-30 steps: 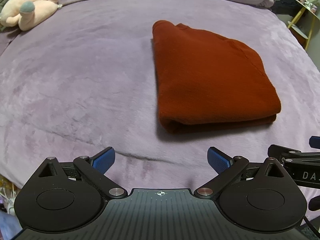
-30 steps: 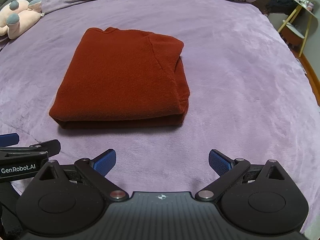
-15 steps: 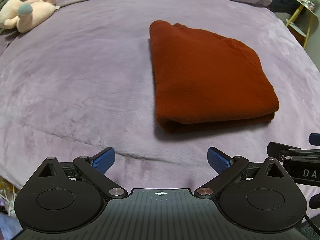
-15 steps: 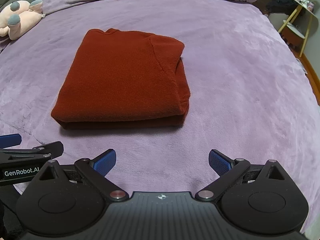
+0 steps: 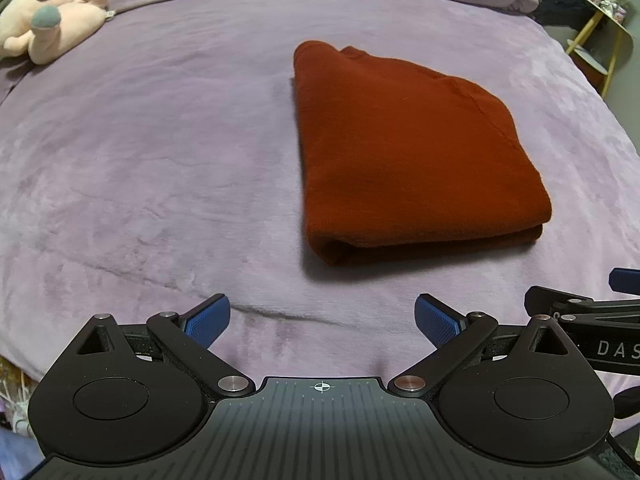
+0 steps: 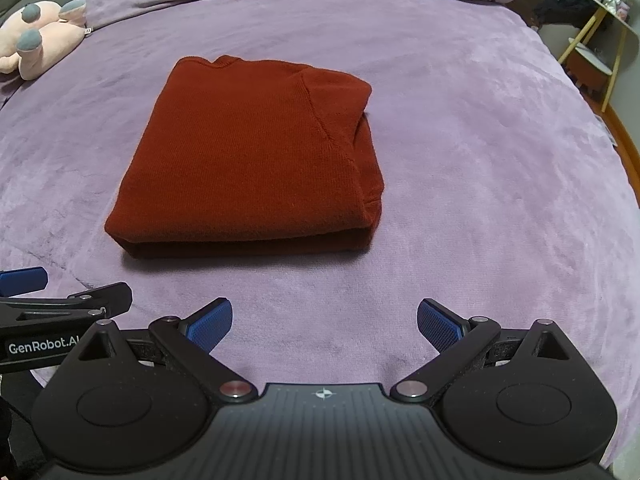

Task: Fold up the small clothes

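— Where's the sweater?

— The rust-red sweater lies folded into a thick rectangle on the purple blanket, flat, its doubled edge facing us.

— And the tools?

— Left gripper and right gripper hang just short of the sweater, both spread wide, holding nothing.

— Anything else?

— A pink plush toy beyond the sweater, off to its left.

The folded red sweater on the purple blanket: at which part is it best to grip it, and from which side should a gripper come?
Probably the thick near folded edge of the red sweater. It faces both open grippers, the left gripper and the right gripper, and its stacked layers form a rounded lip above the purple blanket, so come low from the near side.
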A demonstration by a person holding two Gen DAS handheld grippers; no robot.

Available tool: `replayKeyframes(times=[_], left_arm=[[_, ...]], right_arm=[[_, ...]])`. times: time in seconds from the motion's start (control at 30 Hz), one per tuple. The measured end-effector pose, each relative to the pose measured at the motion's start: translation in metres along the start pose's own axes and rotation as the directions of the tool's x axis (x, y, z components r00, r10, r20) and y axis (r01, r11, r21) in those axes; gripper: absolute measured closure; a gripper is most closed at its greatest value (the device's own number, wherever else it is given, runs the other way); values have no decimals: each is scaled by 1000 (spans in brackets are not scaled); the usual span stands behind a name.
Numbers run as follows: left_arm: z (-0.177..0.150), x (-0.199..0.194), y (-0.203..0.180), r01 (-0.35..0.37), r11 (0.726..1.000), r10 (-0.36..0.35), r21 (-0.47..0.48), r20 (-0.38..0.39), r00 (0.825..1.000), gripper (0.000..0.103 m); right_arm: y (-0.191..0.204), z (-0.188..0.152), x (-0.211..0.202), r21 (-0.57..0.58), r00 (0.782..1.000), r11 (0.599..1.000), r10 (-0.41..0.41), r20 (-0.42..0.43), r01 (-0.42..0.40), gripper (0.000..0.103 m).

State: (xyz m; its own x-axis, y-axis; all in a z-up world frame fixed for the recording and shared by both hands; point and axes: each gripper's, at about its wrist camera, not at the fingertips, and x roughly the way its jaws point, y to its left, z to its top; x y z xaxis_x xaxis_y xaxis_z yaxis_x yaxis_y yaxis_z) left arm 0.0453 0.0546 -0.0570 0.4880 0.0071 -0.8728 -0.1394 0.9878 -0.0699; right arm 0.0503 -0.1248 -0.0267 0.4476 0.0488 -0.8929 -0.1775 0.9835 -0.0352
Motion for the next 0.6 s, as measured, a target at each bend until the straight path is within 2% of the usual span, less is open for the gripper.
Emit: replayKeyframes(times=[0.6], left_arm=[[0,0,0,9,1000,-9,-6,-1,1000,2]], right_arm=[[2,-2,0,-2,1000,1000,1,8,-1,4]])
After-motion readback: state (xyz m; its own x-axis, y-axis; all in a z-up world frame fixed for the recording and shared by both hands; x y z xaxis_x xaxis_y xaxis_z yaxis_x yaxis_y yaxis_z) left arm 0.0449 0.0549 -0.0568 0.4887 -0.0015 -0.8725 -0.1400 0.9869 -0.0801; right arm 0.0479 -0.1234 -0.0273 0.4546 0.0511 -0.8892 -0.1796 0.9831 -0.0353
